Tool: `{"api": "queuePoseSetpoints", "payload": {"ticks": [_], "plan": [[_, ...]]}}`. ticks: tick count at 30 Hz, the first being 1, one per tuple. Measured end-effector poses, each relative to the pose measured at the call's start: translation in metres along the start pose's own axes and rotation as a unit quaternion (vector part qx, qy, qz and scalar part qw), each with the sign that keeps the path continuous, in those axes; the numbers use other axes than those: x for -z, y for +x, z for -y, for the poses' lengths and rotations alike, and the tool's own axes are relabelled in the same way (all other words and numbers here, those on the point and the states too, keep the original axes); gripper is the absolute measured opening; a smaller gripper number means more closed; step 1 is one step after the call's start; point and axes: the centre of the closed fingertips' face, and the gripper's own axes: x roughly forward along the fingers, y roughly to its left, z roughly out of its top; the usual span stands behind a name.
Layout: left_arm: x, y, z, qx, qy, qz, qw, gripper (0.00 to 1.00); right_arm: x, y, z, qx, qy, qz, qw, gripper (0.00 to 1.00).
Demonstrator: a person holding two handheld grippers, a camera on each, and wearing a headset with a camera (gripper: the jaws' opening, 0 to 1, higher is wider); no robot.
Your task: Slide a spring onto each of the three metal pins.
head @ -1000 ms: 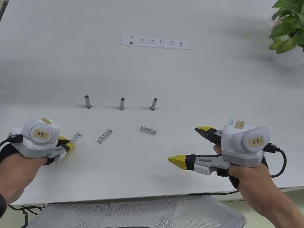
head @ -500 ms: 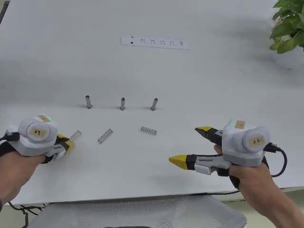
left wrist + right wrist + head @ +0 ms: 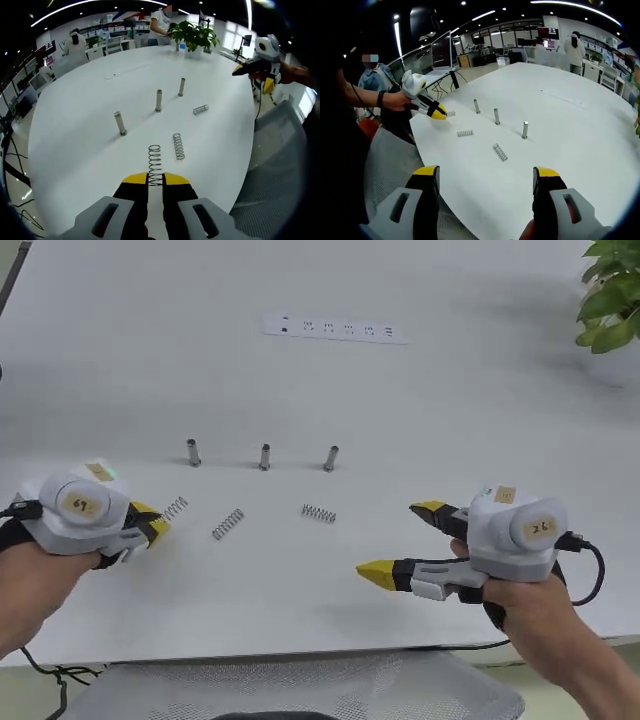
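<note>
Table [image 3: 450, 390]: pins [image 3: 264, 457], spring [image 3: 155, 159] in left gripper [image 3: 155, 178]

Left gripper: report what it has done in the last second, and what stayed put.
The left gripper, shut on the end of the left spring, has carried it a little toward the left pin. The right gripper stayed open where it was. The middle spring, right spring, middle pin and right pin have not moved; the slight overall shift is the camera's.

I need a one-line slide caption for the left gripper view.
Left gripper pinching the nearest spring; two more springs and three bare pins on the table.
</note>
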Motion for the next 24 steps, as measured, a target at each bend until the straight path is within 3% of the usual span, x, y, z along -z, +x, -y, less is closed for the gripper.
{"api": "queuePoseSetpoints", "payload": {"ticks": [12,24], "plan": [[-0.026,-0.002,0.018,0.025,0.04,0.016,0.9987,0.02,-0.005,0.005,0.001,-0.01,-0.008,-0.001,0.9999,0.75],[-0.054,-0.004,0.043,0.052,0.082,0.033,0.9947,0.02,-0.015,0.017,-0.006,-0.036,-0.02,-0.003,0.9992,0.7]]}}
